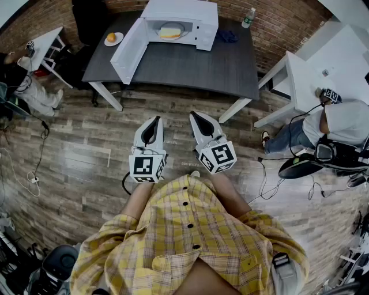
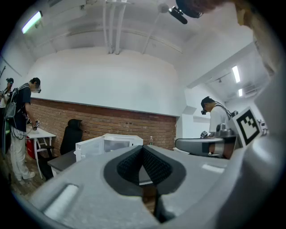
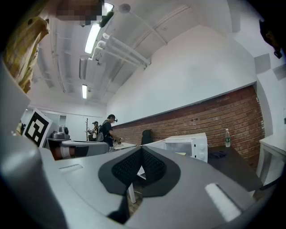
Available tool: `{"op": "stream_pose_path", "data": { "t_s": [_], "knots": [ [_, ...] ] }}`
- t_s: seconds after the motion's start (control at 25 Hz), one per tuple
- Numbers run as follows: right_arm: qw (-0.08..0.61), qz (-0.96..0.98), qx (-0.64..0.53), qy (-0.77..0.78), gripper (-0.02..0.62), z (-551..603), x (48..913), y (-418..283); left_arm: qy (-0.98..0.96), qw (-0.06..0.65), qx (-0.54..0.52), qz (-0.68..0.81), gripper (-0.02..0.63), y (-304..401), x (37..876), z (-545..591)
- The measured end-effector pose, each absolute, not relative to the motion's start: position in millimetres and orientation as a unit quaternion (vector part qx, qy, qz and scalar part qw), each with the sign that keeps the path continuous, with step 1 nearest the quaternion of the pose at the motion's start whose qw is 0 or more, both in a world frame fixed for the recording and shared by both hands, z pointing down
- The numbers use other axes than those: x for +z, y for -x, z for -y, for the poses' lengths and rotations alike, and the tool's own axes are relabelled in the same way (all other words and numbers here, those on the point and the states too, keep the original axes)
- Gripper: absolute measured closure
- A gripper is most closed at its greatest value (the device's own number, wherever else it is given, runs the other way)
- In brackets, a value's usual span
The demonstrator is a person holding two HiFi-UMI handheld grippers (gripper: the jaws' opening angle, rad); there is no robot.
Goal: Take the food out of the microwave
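A: Fingers, both sides?
B: Left gripper: fingers pressed together, nothing between them. Right gripper: the same, closed and empty. Both are held level over the floor.
A: Food?
B: The food sits inside the microwave on the table, with the door swung open. It lies straight ahead of the fingers, well apart, roughly between the two tips and slightly toward the left pair.
A: Long axis?
B: Crosswise to where the fingers point, lying flat.
A: Nearer hand?
B: Little in it. Probably the left, though the open door stands on that side. The fingers must part first.
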State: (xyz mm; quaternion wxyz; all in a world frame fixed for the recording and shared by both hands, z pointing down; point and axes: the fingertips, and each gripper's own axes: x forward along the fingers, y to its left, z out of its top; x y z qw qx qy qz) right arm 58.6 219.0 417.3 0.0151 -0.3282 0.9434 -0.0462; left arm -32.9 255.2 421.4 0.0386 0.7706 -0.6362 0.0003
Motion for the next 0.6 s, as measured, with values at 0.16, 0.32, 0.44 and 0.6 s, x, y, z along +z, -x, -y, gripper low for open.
{"op": "stream_pose_path", "data": {
  "t_s": [0.16, 0.32, 0.44, 0.6],
  "knots": [
    [0.022, -0.946, -0.037, 0.320, 0.594, -210.4, 412.4, -63.5, -0.769, 0.028, -0.001, 0.638, 0.606, 24.3, 417.3, -247.3],
    [0.020, -0.945, -0.043, 0.322, 0.594, -211.0, 417.2, -74.8, -0.768, 0.030, 0.001, 0.640, 0.606, 13.9, 422.3, -247.1],
    [0.023, -0.948, -0.041, 0.315, 0.594, -211.9, 417.1, -81.4, -0.765, 0.031, 0.001, 0.644, 0.606, 6.9, 423.6, -246.3],
    [0.028, -0.951, -0.036, 0.305, 0.594, -211.1, 415.4, -92.8, -0.760, 0.029, 0.005, 0.649, 0.606, -8.9, 426.5, -247.8]
  ]
}}
